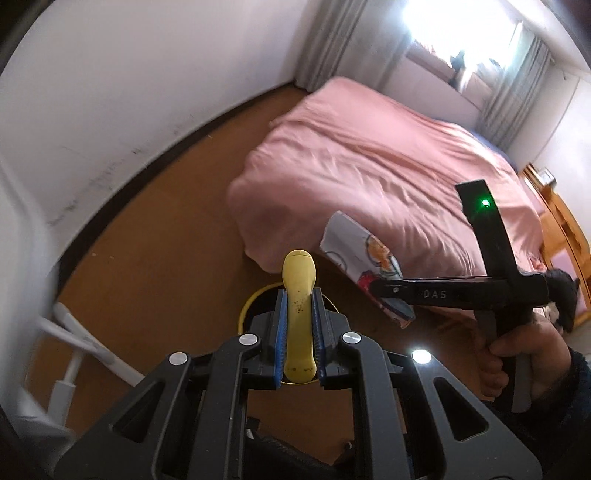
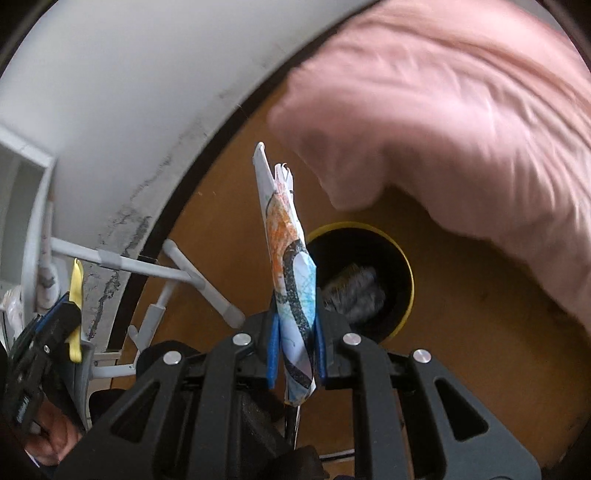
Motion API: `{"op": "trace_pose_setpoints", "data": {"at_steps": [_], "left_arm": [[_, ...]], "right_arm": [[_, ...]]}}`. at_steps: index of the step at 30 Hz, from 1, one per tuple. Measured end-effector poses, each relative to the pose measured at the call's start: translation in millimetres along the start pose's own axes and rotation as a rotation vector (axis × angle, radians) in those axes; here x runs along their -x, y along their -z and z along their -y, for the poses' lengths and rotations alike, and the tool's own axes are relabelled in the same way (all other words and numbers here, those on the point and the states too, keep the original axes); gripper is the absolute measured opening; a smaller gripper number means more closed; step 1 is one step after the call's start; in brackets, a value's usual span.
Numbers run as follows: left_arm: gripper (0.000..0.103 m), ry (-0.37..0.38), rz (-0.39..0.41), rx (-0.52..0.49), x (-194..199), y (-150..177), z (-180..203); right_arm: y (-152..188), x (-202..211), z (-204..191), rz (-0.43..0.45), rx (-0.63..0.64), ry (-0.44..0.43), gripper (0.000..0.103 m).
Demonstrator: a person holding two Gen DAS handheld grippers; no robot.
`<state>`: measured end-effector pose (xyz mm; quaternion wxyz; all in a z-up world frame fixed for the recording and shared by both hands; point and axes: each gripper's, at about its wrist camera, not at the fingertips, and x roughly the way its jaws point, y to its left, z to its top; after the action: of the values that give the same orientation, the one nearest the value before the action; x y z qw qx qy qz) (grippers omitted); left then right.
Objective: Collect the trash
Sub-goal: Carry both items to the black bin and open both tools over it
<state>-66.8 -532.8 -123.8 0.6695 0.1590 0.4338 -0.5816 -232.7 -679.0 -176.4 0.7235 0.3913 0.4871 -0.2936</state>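
One yellow banana peel (image 1: 298, 314); one crayon-coloured folded paper (image 2: 291, 273); one yellow-rimmed round bin (image 2: 404, 280); one pink-covered bed (image 1: 369, 162).

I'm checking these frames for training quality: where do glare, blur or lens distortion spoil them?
Left wrist view: the window is blown out to white, the wall edge bows from fisheye, and the banana peel in the left gripper stays sharp. Right wrist view: the pink bedspread is motion-smeared, the yellow-rimmed bin is soft, and the crayoned paper in the right gripper is fairly crisp.
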Motion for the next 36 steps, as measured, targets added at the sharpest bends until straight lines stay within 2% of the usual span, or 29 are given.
{"op": "trace_pose_setpoints", "data": {"at_steps": [9, 12, 13, 14, 25, 29, 33, 36], "left_arm": [[0.012, 0.030, -0.083, -0.022, -57, -3, 22], [0.012, 0.030, -0.090, -0.025, -62, -2, 21], [0.012, 0.031, -0.092, -0.025, -64, -7, 21], [0.012, 0.030, -0.093, -0.024, -64, -7, 21], [0.012, 0.048, -0.126, -0.055, -81, -11, 34], [0.012, 0.007, -0.127, -0.106, -90, -13, 49], [0.013, -0.003, -0.128, -0.134, -95, -17, 60], [0.020, -0.014, -0.130, -0.156, -96, -19, 65]], "right_arm": [[-3, -13, 14, -0.050, -0.029, 0.005, 0.016], [-6, -8, 13, -0.032, -0.031, 0.017, 0.038], [-6, -5, 12, -0.021, -0.028, 0.023, 0.052], [-6, -5, 12, -0.021, -0.028, 0.023, 0.057], [-15, 27, 17, 0.136, -0.086, 0.038, 0.058], [-18, 39, 26, 0.192, -0.125, 0.039, 0.058], [-18, 48, 34, 0.224, -0.157, 0.032, 0.060], [-19, 51, 37, 0.238, -0.165, 0.024, 0.062]]}}
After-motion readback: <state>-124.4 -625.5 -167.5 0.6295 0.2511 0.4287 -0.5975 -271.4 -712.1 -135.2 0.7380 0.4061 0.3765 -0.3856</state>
